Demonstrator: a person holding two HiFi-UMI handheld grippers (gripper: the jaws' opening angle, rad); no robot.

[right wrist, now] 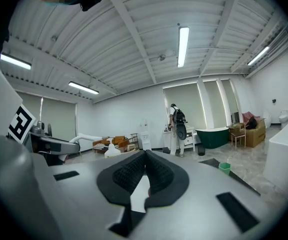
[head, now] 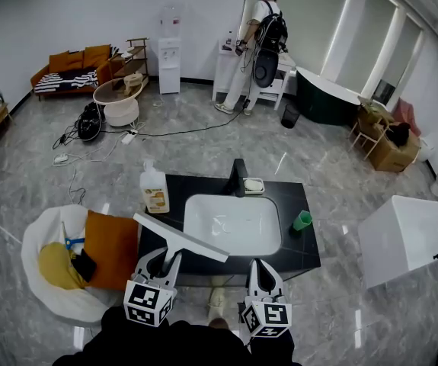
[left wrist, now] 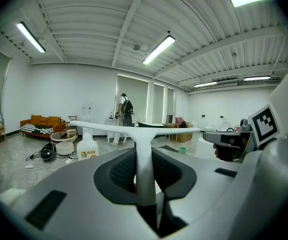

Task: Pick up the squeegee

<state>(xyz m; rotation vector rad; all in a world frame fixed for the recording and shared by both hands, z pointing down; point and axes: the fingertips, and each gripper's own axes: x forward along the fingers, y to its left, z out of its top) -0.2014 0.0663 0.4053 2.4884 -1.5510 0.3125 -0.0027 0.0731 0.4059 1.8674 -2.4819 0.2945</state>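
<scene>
The white T-shaped squeegee (head: 180, 236) is in the left gripper (head: 165, 259), whose fingers (left wrist: 121, 171) are clenched on the handle from both sides. In the left gripper view the handle runs straight out between the dark pads, and the long blade crosses at its far end. In the head view the blade slants from 10 o'clock to 4 o'clock over the near left part of the black table (head: 298, 254). Its right end reaches the near left corner of the white sink (head: 234, 223).

The right gripper (head: 255, 265) is at 3 o'clock of the left one, over the table's near edge. Its fingers (right wrist: 128, 176) are pressed together at the tips with nothing between them.

From the sink:
- A soap bottle (head: 154, 189) stands at 10 o'clock.
- A black faucet (head: 239, 178) stands at 12 o'clock, with a small dish (head: 254, 184) just beside it.
- A green cup (head: 302, 219) stands at 3 o'clock.

A white round chair (head: 39, 242) with orange and yellow cushions sits on the floor at 9 o'clock of the table. A person (head: 260, 48) with a backpack stands well apart at the far wall.
</scene>
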